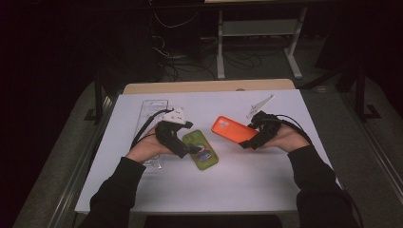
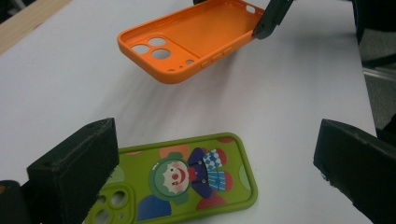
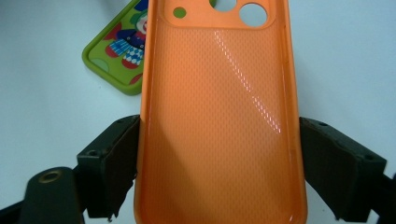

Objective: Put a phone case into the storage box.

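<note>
overhead: right gripper [image 1: 248,142] clamps orange case [image 1: 234,129] by long sides, glossy hollow up, dimpled inside, raised off white table [image 1: 266,180]; camera holes point away toward far left. left gripper [image 1: 190,151] jaws wide, straddling green clown case [image 1: 201,150] lying flat. clear tray [image 1: 152,108] beyond. dark room, cables behind.

White table [image 1: 266,175] with green clown phone case [image 1: 201,150], clear tray [image 1: 154,105].

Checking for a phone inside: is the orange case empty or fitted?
Empty. The orange case shows its bare textured inside, camera holes open, clamped by the right gripper.
</note>
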A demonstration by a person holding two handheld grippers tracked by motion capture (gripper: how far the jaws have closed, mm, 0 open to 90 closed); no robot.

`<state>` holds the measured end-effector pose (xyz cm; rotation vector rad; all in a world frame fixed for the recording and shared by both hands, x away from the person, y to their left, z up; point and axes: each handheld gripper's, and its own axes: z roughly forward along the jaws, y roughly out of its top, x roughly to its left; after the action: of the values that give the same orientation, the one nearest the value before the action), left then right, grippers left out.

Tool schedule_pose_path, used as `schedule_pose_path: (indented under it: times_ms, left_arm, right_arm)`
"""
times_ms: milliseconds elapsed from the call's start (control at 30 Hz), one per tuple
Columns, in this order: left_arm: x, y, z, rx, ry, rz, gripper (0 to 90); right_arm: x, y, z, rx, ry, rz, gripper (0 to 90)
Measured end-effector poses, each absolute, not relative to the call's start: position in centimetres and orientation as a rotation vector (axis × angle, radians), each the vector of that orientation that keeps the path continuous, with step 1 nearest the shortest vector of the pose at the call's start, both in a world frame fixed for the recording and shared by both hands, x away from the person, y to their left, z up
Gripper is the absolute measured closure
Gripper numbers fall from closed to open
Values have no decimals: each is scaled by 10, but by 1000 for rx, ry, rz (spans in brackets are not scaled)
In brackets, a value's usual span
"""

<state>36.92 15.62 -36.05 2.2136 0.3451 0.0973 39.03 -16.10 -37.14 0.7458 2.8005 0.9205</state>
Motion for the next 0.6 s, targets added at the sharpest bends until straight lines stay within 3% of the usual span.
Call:
schedule_pose_path:
  times_ms: [600]
  left_arm:
    - [358,143,-362,2244,239,59,0]
  right_arm:
    - [372,-140,-380,499,2895,948,154]
